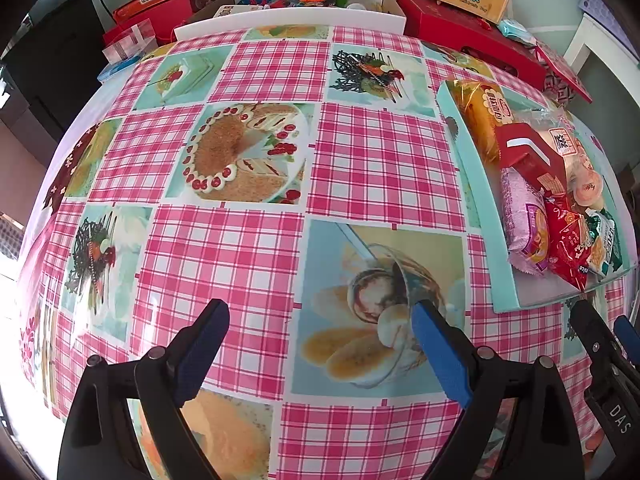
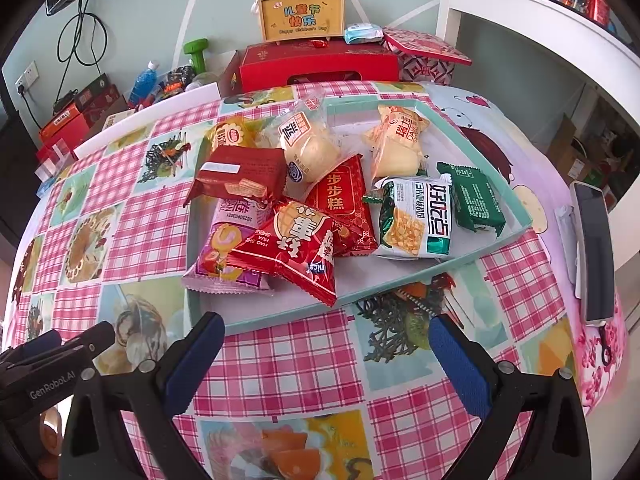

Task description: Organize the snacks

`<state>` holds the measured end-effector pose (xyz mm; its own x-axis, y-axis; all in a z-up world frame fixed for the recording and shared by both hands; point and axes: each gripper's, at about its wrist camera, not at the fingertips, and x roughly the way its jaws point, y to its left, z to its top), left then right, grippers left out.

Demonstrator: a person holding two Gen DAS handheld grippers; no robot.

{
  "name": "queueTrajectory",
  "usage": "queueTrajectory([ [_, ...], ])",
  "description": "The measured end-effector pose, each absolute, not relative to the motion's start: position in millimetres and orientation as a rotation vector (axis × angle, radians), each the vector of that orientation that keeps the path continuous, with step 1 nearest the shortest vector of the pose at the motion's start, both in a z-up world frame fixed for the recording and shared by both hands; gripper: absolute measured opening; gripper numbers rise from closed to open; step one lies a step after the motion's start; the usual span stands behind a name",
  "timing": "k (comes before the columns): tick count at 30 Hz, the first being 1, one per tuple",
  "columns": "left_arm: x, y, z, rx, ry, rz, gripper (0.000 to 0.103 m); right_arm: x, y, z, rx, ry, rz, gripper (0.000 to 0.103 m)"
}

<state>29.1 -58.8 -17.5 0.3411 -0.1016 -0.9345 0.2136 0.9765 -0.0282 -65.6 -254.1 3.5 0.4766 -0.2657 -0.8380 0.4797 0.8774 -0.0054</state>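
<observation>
Snack-heaped tray (image 2: 400, 280) near tablecloth (image 2: 280, 360) edge

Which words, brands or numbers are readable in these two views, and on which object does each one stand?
"儿童节快乐": yellow gift box.
"步步糕": red square packet.
"好吃点": white-and-green packet.
"nice": red triangular packet.
"GenRobot.AI": left gripper body.
"DAS": right gripper body.
Small print and dates on the other packets: too small to read.

Pale green wall (image 2: 132, 20), white shelf (image 2: 520, 12)
</observation>
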Motion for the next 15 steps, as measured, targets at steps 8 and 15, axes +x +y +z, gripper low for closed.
queueTrajectory([
  [8, 29.5, -58.3, -18.4, 0.102, 1.21, -0.204, 0.093, -66.4, -255.0, 2.1, 0.244, 0.978, -0.462, 0.103],
  [15, 29.8, -57.9, -19.5, 0.099, 1.213, -0.203, 0.093, -66.6, -255.2, 1.4, 0.245, 0.98, -0.463, 0.103],
])
